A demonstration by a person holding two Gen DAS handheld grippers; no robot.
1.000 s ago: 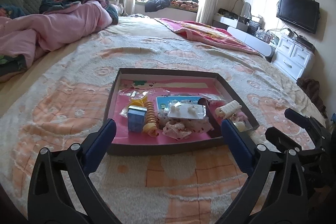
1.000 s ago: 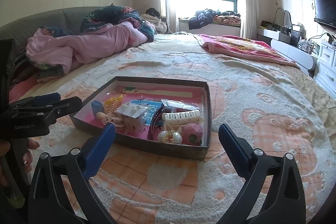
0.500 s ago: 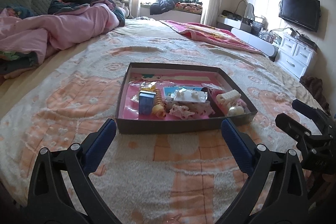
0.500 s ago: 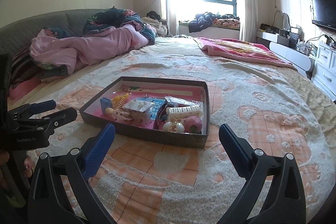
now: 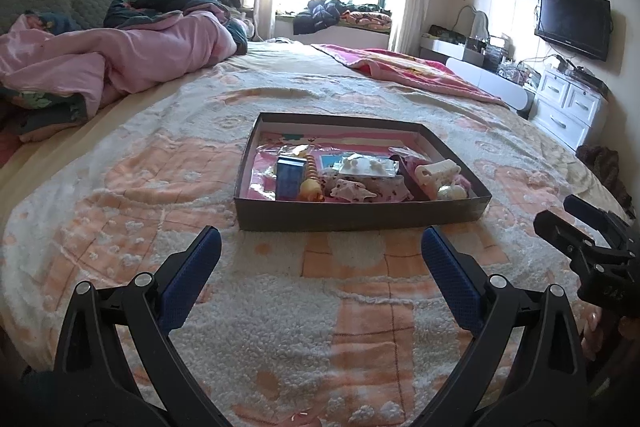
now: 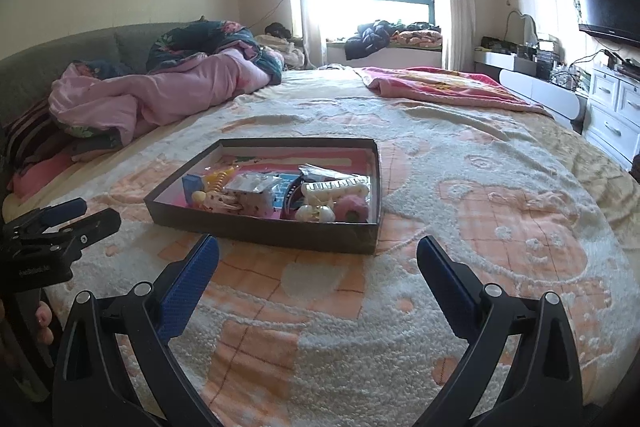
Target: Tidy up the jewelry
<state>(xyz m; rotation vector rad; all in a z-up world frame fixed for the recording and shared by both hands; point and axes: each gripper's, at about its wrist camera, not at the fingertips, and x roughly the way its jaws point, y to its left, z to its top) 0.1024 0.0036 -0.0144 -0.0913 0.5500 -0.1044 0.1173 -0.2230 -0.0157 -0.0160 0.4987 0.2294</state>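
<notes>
A shallow dark box [image 5: 352,217] [image 6: 256,229] with a pink floor lies on the bed. Inside it are a small blue box [image 5: 290,177], a yellow spiral hair tie [image 5: 311,179], a card of pearl earrings [image 5: 370,165], a cream hair claw [image 5: 436,173] [image 6: 334,189], a patterned fabric piece [image 5: 360,189] and a pink round item [image 6: 352,207]. My left gripper [image 5: 320,263] is open and empty, short of the box's near wall. My right gripper [image 6: 318,267] is open too, with nothing between its fingers, also short of the box.
The bed carries a cream and orange fleece blanket [image 5: 280,307]. A pink quilt [image 5: 120,59] is heaped at the back left, a red blanket [image 5: 408,71] at the back right. White drawers [image 5: 568,107] and a wall television [image 5: 572,23] stand to the right.
Both grippers have drawn back from the box, which now looks smaller and farther off. Both stay open and empty.
</notes>
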